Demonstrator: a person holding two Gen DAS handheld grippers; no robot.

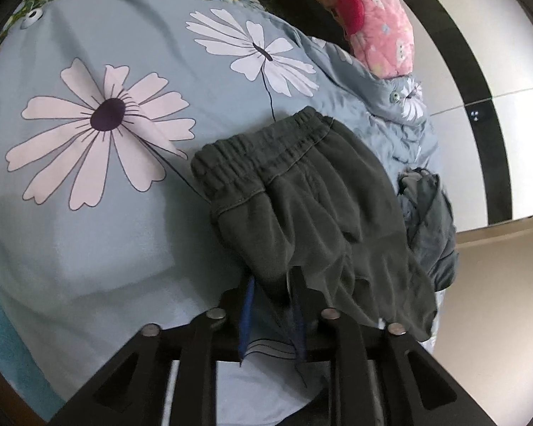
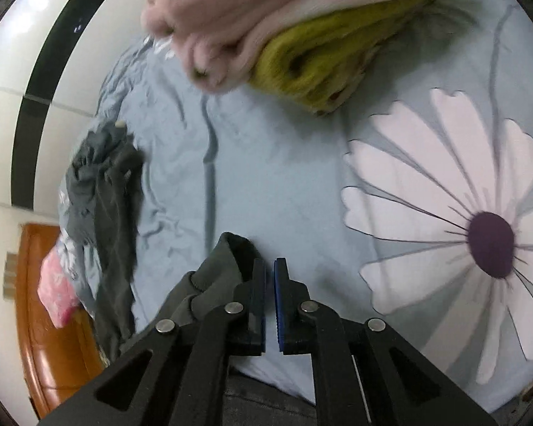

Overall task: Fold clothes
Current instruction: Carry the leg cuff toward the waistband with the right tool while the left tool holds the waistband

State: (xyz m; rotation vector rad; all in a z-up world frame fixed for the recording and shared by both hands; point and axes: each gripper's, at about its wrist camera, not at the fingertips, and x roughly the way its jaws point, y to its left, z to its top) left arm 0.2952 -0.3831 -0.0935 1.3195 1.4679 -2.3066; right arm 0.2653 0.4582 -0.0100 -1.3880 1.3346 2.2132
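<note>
Dark grey shorts with an elastic waistband (image 1: 302,191) lie folded on a light blue bedspread printed with big white daisies (image 1: 99,124). My left gripper (image 1: 273,287) is shut on the near edge of the shorts, the cloth bunched between its fingers. In the right wrist view my right gripper (image 2: 270,273) is nearly closed with a thin gap and nothing between its pads. A fold of the dark grey shorts (image 2: 224,266) lies just left of its left finger. A second crumpled grey garment (image 2: 106,191) lies at the bed's left edge and also shows in the left wrist view (image 1: 430,220).
A pink and yellow folded pile (image 2: 277,35) sits at the far side of the bed. A pink floral quilt (image 1: 373,17) stands at the back right. A wooden piece of furniture (image 2: 53,319) and a tiled wall (image 1: 479,71) border the bed.
</note>
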